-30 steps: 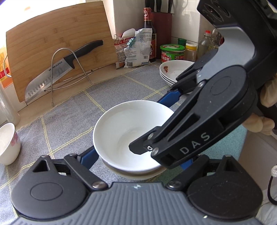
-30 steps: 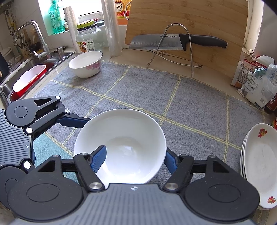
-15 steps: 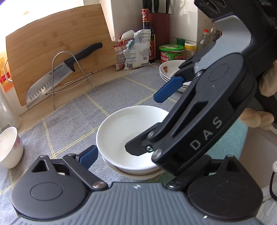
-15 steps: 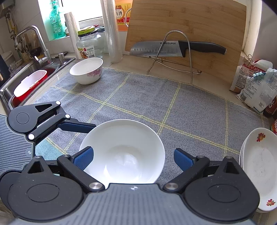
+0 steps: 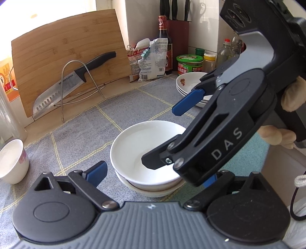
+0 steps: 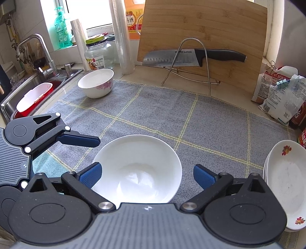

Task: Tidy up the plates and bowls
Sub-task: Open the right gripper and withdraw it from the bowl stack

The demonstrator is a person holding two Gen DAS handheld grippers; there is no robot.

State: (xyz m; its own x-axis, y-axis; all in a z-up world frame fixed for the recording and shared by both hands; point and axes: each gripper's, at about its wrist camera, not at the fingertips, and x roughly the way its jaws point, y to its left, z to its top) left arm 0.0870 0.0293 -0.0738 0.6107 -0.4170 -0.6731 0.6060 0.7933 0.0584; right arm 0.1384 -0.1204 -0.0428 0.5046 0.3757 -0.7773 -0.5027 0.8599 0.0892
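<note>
Plain white bowl (image 6: 136, 168) on grey cloth (image 6: 162, 115) checked with yellow lines.

Bright daylight comes from a window (image 6: 99, 15) at the far left, blown out to white in the left wrist view. Shadows on the cloth (image 6: 172, 115) are soft. The white bowl (image 6: 137, 168) shows mild glare. Both views are sharp, with strong fisheye bending and dark corners.

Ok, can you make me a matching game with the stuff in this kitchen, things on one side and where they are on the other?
Things:
1. knife
2. white bowl
3. flowered bowl
4. flowered plates

Places:
A. cloth corner near the sink
B. stacked at the cloth's right edge
C. on the wire rack by the cutting board
D. nested in another bowl

Pairs: 1-C, 2-D, 3-A, 4-B
</note>
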